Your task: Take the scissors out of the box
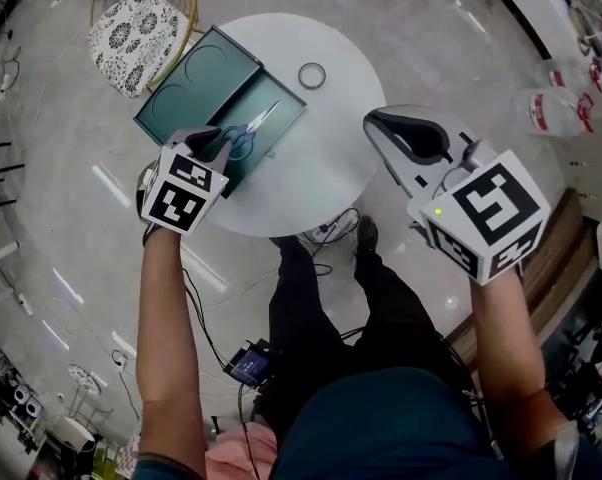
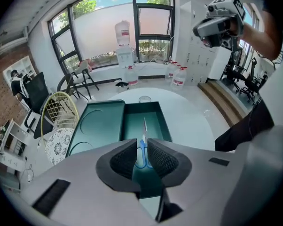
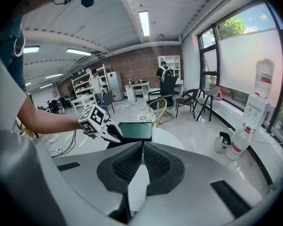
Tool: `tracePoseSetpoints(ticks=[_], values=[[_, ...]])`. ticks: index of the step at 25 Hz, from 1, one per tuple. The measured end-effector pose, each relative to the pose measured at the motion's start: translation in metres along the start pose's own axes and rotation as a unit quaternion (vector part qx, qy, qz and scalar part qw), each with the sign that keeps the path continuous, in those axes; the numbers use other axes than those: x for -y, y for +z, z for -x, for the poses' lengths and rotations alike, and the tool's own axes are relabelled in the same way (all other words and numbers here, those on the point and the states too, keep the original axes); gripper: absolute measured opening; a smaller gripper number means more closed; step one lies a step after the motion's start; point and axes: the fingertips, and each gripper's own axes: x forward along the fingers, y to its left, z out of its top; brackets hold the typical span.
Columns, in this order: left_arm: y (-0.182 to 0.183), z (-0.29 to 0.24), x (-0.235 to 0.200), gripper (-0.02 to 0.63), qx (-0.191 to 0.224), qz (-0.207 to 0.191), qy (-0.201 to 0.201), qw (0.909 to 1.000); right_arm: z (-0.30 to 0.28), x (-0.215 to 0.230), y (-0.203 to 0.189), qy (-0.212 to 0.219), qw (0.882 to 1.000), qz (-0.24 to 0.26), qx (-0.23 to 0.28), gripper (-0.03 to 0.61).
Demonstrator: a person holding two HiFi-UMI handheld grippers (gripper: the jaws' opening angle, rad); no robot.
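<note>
Blue-handled scissors (image 1: 249,133) lie in the base of an open dark green box (image 1: 271,96) on a round white table (image 1: 331,158). The box's lid (image 1: 191,80) lies flat to the left. My left gripper (image 1: 213,146) hovers over the box's near end. In the left gripper view its jaws (image 2: 140,157) stand slightly open, nothing pressed between the pads, and the scissors (image 2: 143,147) show through the gap below. My right gripper (image 1: 401,128) hangs above the table's right edge, away from the box. Its jaws (image 3: 142,152) are shut and empty.
A small ring (image 1: 312,75) lies on the table beyond the box. A patterned chair (image 1: 136,28) stands at the far left of the table. Water bottles (image 1: 553,108) stand on the floor at right. The person's legs (image 1: 321,298) and cables are by the table's near edge.
</note>
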Motion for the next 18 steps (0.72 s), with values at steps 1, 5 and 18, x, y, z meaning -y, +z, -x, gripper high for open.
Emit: tracePoseSetpoints(ticks=[1, 5, 18], values=[[-0.005, -0.009, -0.001, 0.079, -0.007, 0.001, -0.003, 1.0, -0.003, 0.002, -0.005, 0.0, 1.0, -0.002, -0.002, 0.04], [-0.023, -0.042, 0.001, 0.117, -0.034, -0.005, -0.014, 0.9993, -0.014, 0.008, -0.023, 0.0, 1.0, -0.012, -0.011, 0.04], [-0.039, -0.094, 0.001, 0.17, -0.088, -0.06, -0.009, 0.9943, -0.043, 0.022, -0.064, 0.003, 0.999, -0.038, -0.03, 0.039]])
